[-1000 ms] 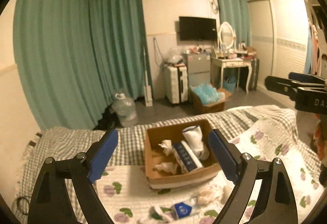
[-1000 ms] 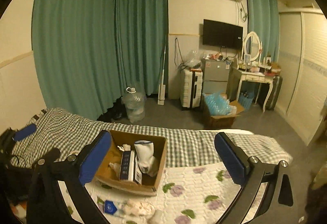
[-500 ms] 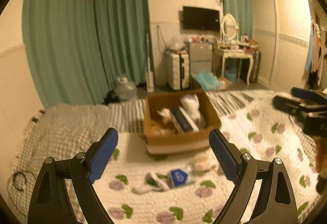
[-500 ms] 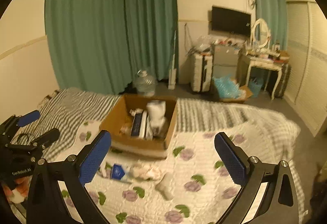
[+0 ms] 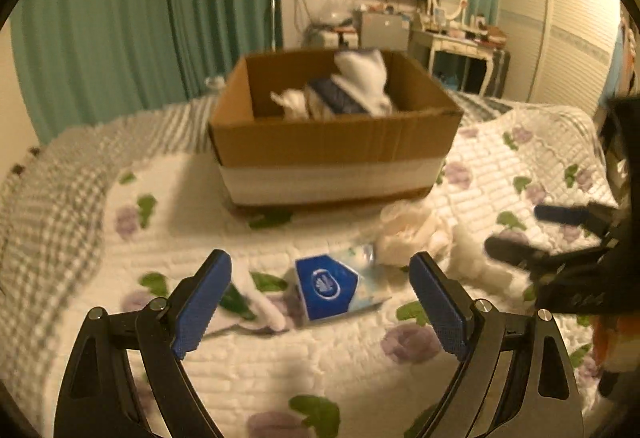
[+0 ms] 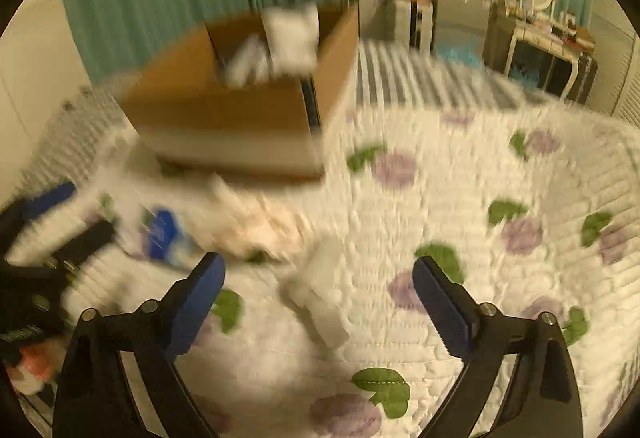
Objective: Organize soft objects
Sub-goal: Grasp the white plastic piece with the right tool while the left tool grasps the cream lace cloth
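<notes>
A cardboard box [image 5: 336, 142] stands on the flowered quilt and holds white soft items and a dark blue pack [image 5: 340, 100]. In front of it lie a blue tissue pack [image 5: 332, 286], a crumpled cream cloth [image 5: 408, 238] and a white strip [image 5: 262, 304]. My left gripper [image 5: 320, 302] is open, low over the tissue pack. My right gripper [image 6: 318, 302] is open over a white rolled item [image 6: 320, 298]; the box [image 6: 240, 118], cream cloth [image 6: 260, 226] and tissue pack [image 6: 164, 234] show blurred beyond it.
The quilt [image 5: 120, 238] covers the bed, with a checked blanket [image 5: 48, 198] at the left. The right gripper shows at the right edge of the left wrist view [image 5: 560, 250]. Green curtains, a TV and a dressing table [image 5: 460, 38] stand behind.
Both grippers have dropped down and forward toward the bed. The loose items in front of the box are now close under the open fingers. Both stay open.
</notes>
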{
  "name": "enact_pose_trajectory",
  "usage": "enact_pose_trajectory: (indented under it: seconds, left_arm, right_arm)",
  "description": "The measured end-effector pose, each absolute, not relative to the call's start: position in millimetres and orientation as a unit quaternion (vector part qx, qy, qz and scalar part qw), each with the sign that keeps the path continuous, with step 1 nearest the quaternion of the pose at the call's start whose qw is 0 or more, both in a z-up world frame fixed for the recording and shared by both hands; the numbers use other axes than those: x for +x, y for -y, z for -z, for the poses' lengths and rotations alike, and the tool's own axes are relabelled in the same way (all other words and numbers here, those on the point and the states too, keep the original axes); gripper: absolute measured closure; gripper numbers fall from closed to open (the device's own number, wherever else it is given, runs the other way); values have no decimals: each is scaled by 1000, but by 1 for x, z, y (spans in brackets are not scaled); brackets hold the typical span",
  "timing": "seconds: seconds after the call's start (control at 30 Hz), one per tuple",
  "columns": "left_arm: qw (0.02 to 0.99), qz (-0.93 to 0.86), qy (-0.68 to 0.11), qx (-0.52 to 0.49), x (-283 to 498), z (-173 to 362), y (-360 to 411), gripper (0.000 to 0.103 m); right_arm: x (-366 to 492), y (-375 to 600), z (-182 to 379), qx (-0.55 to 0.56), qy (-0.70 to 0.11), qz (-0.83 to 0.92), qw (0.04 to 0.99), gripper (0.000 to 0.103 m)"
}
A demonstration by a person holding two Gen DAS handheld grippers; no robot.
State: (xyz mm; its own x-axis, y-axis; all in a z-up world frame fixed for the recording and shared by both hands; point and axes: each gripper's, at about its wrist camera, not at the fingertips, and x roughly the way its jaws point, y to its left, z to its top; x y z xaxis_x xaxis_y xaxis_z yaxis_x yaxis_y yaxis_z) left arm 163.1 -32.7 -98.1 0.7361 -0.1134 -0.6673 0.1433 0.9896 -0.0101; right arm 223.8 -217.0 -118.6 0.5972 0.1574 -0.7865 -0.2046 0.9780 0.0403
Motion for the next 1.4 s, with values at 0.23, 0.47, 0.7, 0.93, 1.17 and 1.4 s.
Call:
enact_pose_trajectory:
  seconds: [0.23, 0.47, 0.7, 0.93, 1.17, 1.4]
  left_arm:
    - [918, 76, -388, 15, 180, 133, 29, 11]
    - [920, 78, -382, 30, 172, 138, 25, 11]
    - [923, 96, -368, 55, 154, 128, 36, 11]
    - [918, 127, -372, 46, 161, 120, 72, 11]
    - [910, 139, -387, 43, 191, 128, 113, 12]
    - [908, 102, -404, 49, 227, 155, 128, 13]
  right_arm:
    - [246, 212, 170, -34, -487, -109, 866, 34]
    - [249, 210, 169, -32, -474, -99, 874, 69]
    - [235, 215, 153, -22, -460, -102, 882, 72]
    - [234, 230, 116, -21, -439, -109, 892, 72]
    - [250, 246, 94, -49, -421, -116, 898, 72]
    - [273, 266, 105, -45, -421, -120, 898, 72]
